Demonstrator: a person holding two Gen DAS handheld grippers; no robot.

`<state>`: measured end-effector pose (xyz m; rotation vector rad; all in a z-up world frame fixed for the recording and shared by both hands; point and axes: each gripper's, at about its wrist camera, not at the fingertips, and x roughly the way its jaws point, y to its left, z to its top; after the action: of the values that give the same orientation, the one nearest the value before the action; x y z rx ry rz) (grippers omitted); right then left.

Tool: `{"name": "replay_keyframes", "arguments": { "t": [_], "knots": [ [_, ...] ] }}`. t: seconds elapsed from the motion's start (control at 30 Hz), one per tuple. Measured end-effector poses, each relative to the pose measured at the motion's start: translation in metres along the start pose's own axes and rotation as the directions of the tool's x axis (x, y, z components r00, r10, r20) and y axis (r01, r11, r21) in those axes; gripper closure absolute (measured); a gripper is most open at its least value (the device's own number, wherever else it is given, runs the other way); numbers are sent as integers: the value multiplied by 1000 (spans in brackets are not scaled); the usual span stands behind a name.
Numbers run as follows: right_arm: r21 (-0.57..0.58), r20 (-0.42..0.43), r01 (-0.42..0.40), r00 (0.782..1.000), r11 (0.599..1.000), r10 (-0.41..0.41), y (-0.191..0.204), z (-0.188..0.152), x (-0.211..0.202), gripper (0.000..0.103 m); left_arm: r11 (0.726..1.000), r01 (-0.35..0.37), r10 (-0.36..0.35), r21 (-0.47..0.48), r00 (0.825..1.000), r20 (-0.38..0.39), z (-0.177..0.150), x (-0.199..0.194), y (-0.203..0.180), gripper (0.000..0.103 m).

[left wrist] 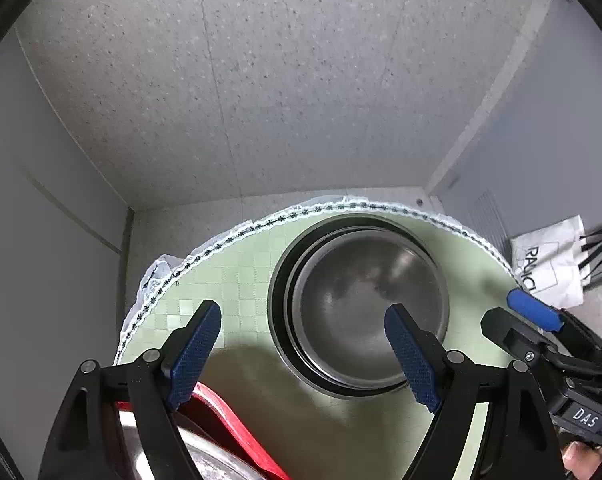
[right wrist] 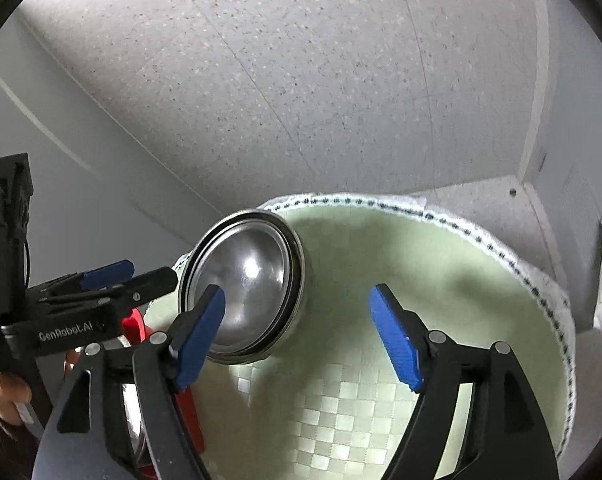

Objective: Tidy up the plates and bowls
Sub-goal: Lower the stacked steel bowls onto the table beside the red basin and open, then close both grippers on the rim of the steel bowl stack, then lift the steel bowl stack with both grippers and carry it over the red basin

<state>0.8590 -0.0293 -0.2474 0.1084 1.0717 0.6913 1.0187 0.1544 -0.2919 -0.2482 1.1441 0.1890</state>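
A stack of nested steel bowls (left wrist: 365,304) stands on a round table with a pale green checked cloth (left wrist: 237,272). My left gripper (left wrist: 303,326) is open and empty above the cloth, its right finger over the bowls' rim. Below it lie a red plate (left wrist: 237,432) and a steel dish (left wrist: 205,460). In the right wrist view the bowls (right wrist: 245,284) sit at the left of the cloth (right wrist: 381,400). My right gripper (right wrist: 297,316) is open and empty, its left fingertip (right wrist: 209,320) in front of the bowls. The red plate (right wrist: 135,324) shows at the left.
The other gripper shows at the right edge of the left wrist view (left wrist: 541,332) and at the left of the right wrist view (right wrist: 81,304). A white paper bag (left wrist: 549,260) stands on the speckled floor (left wrist: 261,80) beyond the table. Grey walls (left wrist: 41,184) close in.
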Motion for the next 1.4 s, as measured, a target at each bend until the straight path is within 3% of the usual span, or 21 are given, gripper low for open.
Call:
{"name": "replay_keyframes", "arguments": {
  "t": [0.27, 0.77, 0.83, 0.9, 0.93, 1.0, 1.07, 1.17, 1.4],
  "knots": [
    [42, -34, -9, 999, 999, 10, -7, -1, 18, 26, 998, -5, 3, -56, 999, -41, 18, 16, 24, 23],
    [130, -147, -40, 987, 991, 59, -19, -6, 68, 25, 996, 5, -17, -85, 990, -140, 32, 76, 21, 22],
    [131, -158, -41, 985, 991, 61, -19, -8, 75, 25, 996, 8, -21, -88, 989, -145, 33, 82, 20, 28],
    [136, -173, -41, 983, 990, 65, -21, -9, 81, 27, 994, 21, -37, -110, 988, -147, 34, 87, 21, 41],
    [139, -177, -47, 982, 989, 71, -22, -12, 84, 34, 992, 31, -49, -121, 988, -149, 35, 90, 21, 52],
    [154, -179, -94, 976, 984, 121, -23, -13, 86, 45, 989, 57, -78, -134, 985, -156, 35, 95, 24, 57],
    [153, -180, -123, 972, 981, 150, -22, -13, 86, 55, 989, 81, -100, -123, 984, -151, 34, 97, 20, 68],
    [143, -179, -114, 974, 983, 139, -19, -13, 84, 57, 993, 58, -72, -101, 987, -142, 31, 96, 15, 68],
    [169, -161, -139, 973, 976, 166, -28, -21, 69, 60, 994, 69, -79, -86, 989, -122, 14, 75, 4, 70]
  ]
}}
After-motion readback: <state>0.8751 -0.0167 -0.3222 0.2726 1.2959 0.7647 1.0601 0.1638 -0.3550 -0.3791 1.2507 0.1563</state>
